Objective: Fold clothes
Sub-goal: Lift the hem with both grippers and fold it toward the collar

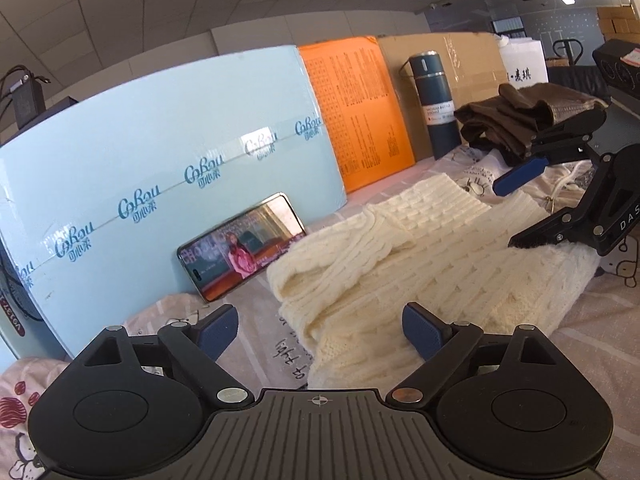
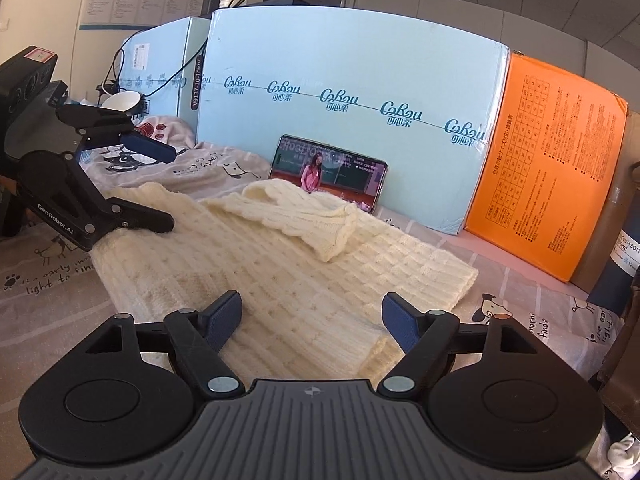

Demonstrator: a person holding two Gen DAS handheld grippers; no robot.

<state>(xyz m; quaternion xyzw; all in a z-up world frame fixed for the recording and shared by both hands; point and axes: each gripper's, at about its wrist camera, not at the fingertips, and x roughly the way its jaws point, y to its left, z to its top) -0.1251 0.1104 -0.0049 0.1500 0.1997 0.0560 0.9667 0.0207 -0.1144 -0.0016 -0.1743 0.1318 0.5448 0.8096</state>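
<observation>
We see a cream cable-knit sweater (image 1: 420,264) spread on a printed bedsheet (image 1: 600,344), with one sleeve (image 2: 304,216) folded across its body.

In the left wrist view, going from the left: a pale blue carton (image 1: 160,152) stands along the back, and a phone (image 1: 244,246) with a lit screen leans against it, just beside the sweater's edge. Next come an orange box (image 1: 356,116), a dark blue vacuum bottle (image 1: 436,104) in front of a brown cardboard box (image 1: 460,60), and a pile of dark brown clothes (image 1: 528,116) at the far right. Our left gripper (image 1: 320,330) is spread wide over the sweater's near edge, holding nothing. At the right edge, the right gripper (image 1: 532,204) also stands wide open, its lower finger lying on the knit.

In the right wrist view, the left gripper (image 2: 160,188) comes in from the left, jaws wide, its lower finger resting on the sweater (image 2: 280,288) and its blue-padded upper finger raised clear. A white bowl (image 2: 122,100) sits behind it. Then the blue carton (image 2: 360,68), the phone (image 2: 328,172) touching the folded sleeve's far edge, and the orange box (image 2: 548,168). Our right gripper (image 2: 314,320) is wide open above the sweater's near hem, gripping nothing; we cannot tell whether its pads touch the fabric.
</observation>
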